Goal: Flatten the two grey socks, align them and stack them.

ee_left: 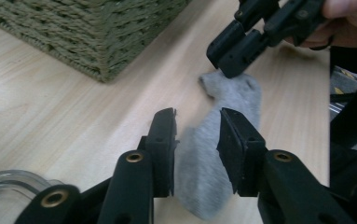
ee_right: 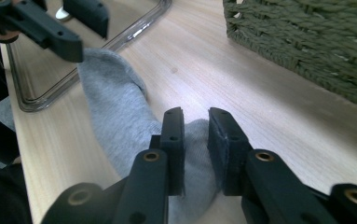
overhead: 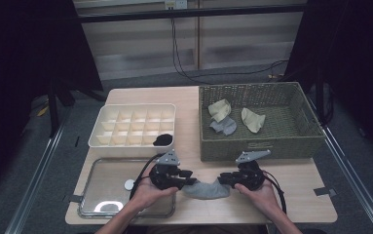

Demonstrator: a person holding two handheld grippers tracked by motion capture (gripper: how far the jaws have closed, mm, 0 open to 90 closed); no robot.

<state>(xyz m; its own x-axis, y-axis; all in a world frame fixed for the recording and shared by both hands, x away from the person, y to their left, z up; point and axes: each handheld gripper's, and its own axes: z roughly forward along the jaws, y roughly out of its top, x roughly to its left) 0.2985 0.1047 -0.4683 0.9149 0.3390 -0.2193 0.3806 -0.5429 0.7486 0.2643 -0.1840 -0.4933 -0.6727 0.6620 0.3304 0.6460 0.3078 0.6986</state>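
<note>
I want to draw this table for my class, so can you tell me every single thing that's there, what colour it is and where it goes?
Grey sock: one, grey, flat on the table's near edge, between the two grippers.
Wicker basket: one, green, back right of the table.
Socks in the basket: two cream, one grey, lying in its left half.
Divided box: one, cream, back left, many small compartments.
Black bundle: one, black, in the box's near right compartment.
Clear tray: one, see-through, front left, with a small white round thing in it.
Table: one, light wood.
Left gripper: black, jaws apart at one end of the sock.
Right gripper: black, jaws apart at the other end.
</note>
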